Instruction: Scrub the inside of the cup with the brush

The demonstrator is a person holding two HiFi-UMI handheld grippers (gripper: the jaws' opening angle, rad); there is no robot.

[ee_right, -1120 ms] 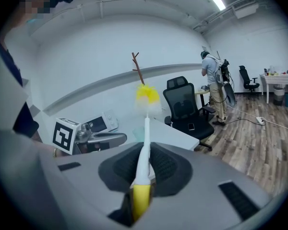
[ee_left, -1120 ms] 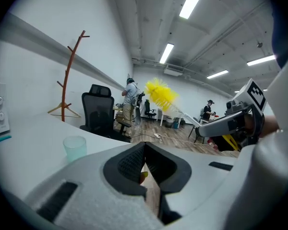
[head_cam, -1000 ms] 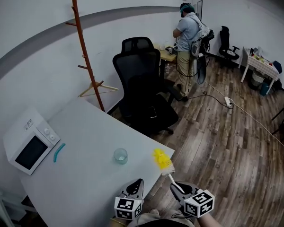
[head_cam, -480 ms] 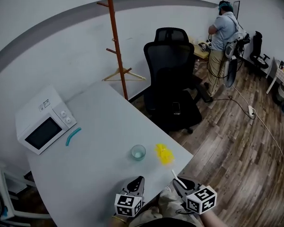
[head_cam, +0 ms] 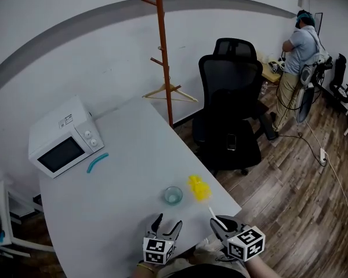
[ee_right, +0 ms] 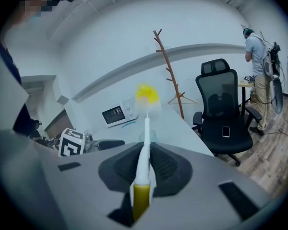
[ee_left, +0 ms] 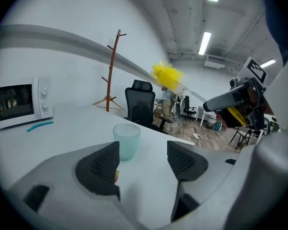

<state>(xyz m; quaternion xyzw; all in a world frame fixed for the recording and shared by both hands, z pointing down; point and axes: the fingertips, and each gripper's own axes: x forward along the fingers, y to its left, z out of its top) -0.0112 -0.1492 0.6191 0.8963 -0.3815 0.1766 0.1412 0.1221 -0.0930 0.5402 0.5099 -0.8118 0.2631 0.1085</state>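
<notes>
Although white table (head_cam: 122, 172) runs far back, action sits near its front edge. Left gripper (head_cam: 167, 222): jaws have just been opening, now wide apart, nothing between pads; judged ready to take cup (head_cam: 173, 195). Right gripper (head_cam: 219, 226): clamped on brush (head_cam: 199, 189) handle, yellow head raised near cup, outside it. Cup: upright, just ahead of left jaws, untouched; scrubbing not begun.
</notes>
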